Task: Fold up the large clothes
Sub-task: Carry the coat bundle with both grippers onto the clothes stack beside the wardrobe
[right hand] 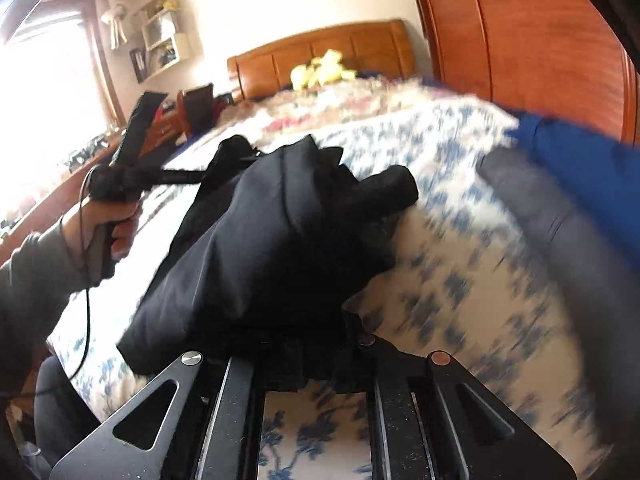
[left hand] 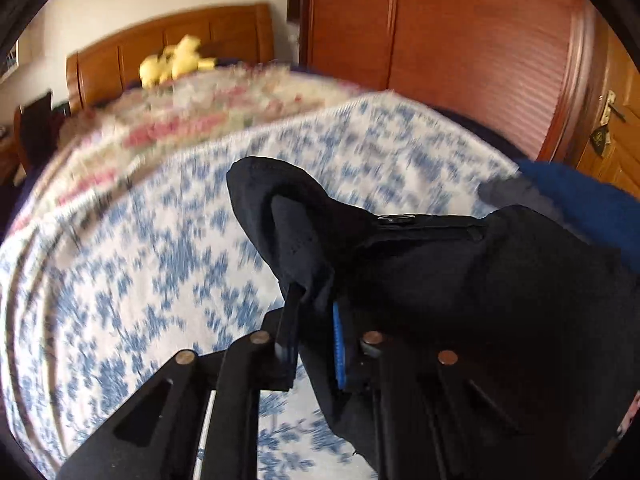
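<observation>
A black garment (left hand: 460, 280) with a button at its waistband hangs lifted above the bed. My left gripper (left hand: 310, 300) is shut on one end of it; the cloth drapes over the fingers. In the right wrist view the same black garment (right hand: 272, 240) bunches over my right gripper (right hand: 316, 344), which is shut on it with the fingertips hidden under the cloth. The left gripper (right hand: 224, 160) also shows there, held by a hand at the left, gripping the garment's far end.
The bed has a white and blue floral cover (left hand: 140, 260) and a pink floral quilt (left hand: 180, 120) behind. A blue garment (right hand: 580, 160) and a grey one (right hand: 540, 208) lie at the right. A wooden wardrobe (left hand: 460, 40), headboard (right hand: 320, 48) and yellow plush toy (left hand: 172, 64) stand beyond.
</observation>
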